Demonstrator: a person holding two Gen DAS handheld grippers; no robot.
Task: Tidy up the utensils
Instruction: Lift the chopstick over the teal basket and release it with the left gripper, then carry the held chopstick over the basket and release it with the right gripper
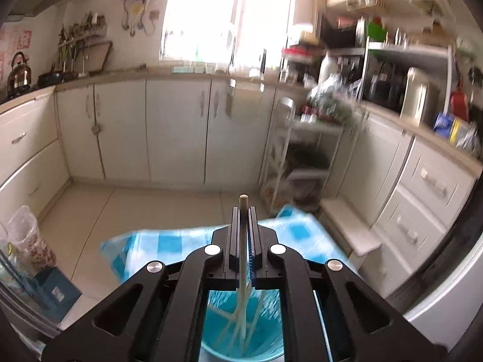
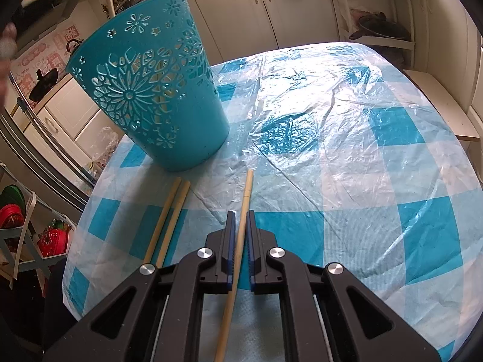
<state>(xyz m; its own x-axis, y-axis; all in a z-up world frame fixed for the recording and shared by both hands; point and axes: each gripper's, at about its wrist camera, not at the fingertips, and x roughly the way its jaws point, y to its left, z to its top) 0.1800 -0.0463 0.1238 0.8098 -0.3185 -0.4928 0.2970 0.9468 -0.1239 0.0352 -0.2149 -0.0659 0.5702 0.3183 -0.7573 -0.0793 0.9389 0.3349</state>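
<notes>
My left gripper (image 1: 243, 209) is shut on a pale wooden chopstick (image 1: 243, 200), whose tip pokes out past the fingers. Its lower end hangs over the teal plastic basket (image 1: 241, 335), where several chopsticks lean inside. In the right wrist view the same basket (image 2: 145, 90), with its flower cut-outs, stands at the left of the table. My right gripper (image 2: 240, 214) is low over the table, shut on another chopstick (image 2: 247, 190) that runs forward between its fingers. Two more chopsticks (image 2: 169, 220) lie side by side on the cloth, left of that gripper.
A crinkled blue and white checked plastic cover (image 2: 347, 150) lies over the table. A white bench (image 2: 437, 105) stands past its right edge, and a white shelf rack (image 1: 302, 157) beyond it. Cream cabinets ring the room. A plastic bag (image 1: 27, 235) sits on the floor at left.
</notes>
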